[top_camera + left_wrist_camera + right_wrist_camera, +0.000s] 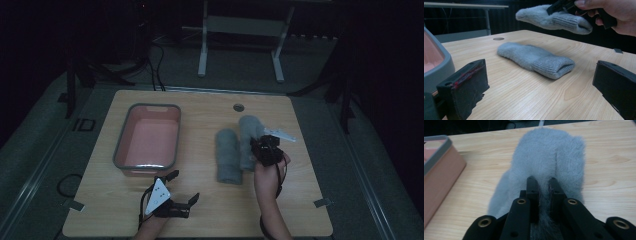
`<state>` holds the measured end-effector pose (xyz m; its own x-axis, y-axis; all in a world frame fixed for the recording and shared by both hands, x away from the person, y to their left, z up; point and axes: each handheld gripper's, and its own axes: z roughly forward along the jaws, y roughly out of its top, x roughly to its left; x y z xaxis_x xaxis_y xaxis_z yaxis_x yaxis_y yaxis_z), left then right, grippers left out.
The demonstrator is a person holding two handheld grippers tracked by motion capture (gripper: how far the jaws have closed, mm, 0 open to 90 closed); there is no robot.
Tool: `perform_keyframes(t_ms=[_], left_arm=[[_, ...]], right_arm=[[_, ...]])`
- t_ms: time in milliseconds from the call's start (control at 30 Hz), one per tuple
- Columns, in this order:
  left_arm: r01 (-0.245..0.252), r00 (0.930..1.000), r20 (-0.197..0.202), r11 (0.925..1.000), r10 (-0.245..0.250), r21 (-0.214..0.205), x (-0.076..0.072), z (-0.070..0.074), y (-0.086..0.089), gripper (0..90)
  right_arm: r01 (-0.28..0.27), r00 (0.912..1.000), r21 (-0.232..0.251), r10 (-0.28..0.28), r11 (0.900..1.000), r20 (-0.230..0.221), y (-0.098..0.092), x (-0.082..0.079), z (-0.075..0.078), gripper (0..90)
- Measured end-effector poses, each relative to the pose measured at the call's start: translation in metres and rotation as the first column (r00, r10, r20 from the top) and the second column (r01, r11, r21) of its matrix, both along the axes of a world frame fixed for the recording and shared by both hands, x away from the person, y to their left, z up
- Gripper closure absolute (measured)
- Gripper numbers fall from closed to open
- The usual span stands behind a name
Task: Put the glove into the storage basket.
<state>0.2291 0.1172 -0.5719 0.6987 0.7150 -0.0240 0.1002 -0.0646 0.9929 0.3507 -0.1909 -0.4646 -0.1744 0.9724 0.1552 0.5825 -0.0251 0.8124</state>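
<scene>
1. Basin [148, 137] of pink plastic with a grey rim sits on the left half of the wooden surface [200, 210]; its inside looks bare. In the left gripper view its grey rim [439, 65] stands just beside the near finger.
2. Left gripper [185, 187] rests low at the near edge of the surface, just in front of the basin, held by the person's left hand [155, 220]. Its fingers [464, 87] are spread wide apart with nothing between them, and a grey three-cornered plate [159, 192] sits on top.
3. Grey sock [228, 156], fuzzy with a ribbed cuff, lies flat on the surface right of the basin, cuff toward the person. In the left gripper view it lies [536, 60] between the two spread fingers, farther off and apart from them.
4. Second grey sock [247, 135] lies just right of the first in the high view. In the left gripper view it hangs lifted [554, 18] clear above the surface, roughly level.
5. Right gripper [260, 150] is held by the person's right hand [270, 175] over this sock. Its fingers [532, 192] are drawn close together, pinching a fold of the fuzzy cloth [549, 157] near the cuff end.
</scene>
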Motion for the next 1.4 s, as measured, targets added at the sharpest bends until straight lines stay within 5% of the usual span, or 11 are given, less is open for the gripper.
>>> perform_keyframes(t_ms=[400, 933, 1100, 1400], left_arm=[[0.001, 0.9999, -0.012, 0.9999, -0.001, -0.013, 0.001, 0.0, 0.001, 0.3], [0.011, 0.9999, -0.008, 0.9999, -0.011, -0.014, 0.0, 0.0, 0.001, 0.3], [0.013, 0.9999, -0.004, 0.9998, -0.013, -0.012, -0.001, 0.0, 0.0, 0.3], [0.012, 0.9999, -0.002, 0.9999, -0.012, -0.001, -0.001, 0.0, -0.001, 0.3]], right_arm=[[-0.041, 0.9983, -0.022, 0.04, 0.9989, -0.042, 0.052, -0.002, -0.018, 82.2], [-0.052, 0.992, -0.043, 0.047, 0.9977, -0.117, 0.065, 0.004, -0.053, 80.1], [-0.061, 0.9913, -0.041, 0.056, 0.9973, -0.119, 0.066, 0.004, -0.061, 69.2], [-0.15, 0.9861, -0.024, 0.148, 0.9884, -0.077, 0.046, 0.003, -0.036, 50.4]])
